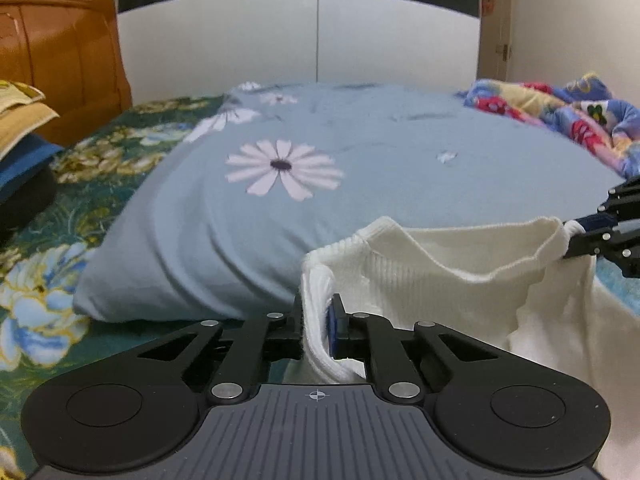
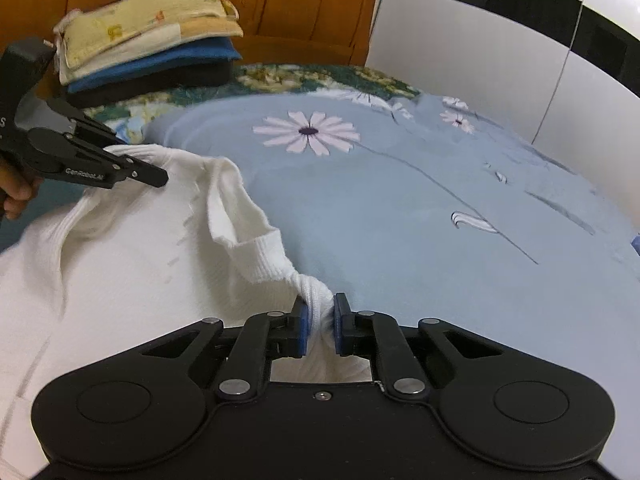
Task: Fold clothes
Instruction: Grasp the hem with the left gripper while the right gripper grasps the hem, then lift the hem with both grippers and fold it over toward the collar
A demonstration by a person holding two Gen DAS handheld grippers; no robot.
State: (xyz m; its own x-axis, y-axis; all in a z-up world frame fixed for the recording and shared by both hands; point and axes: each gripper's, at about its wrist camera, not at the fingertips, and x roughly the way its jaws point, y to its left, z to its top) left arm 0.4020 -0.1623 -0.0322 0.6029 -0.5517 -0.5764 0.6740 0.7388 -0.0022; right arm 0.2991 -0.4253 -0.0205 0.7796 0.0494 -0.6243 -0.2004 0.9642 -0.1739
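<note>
A white ribbed knit garment (image 1: 440, 280) lies bunched on the bed, its upper edge lifted between both grippers. My left gripper (image 1: 316, 320) is shut on one corner of it, with the cloth pinched between the blue pads. In the left wrist view my right gripper (image 1: 576, 240) holds the far corner at the right edge. In the right wrist view my right gripper (image 2: 320, 320) is shut on a twisted bunch of the white garment (image 2: 140, 260). There my left gripper (image 2: 160, 178), held by a hand, clamps the other corner at the left.
A blue-grey quilt with daisy print (image 1: 320, 168) (image 2: 400, 200) lies just beyond the garment. A stack of folded clothes (image 2: 152, 52) sits by the orange headboard (image 1: 60, 52). A bright floral blanket (image 1: 560, 112) lies at far right, and a green floral sheet (image 1: 80, 200) covers the bed.
</note>
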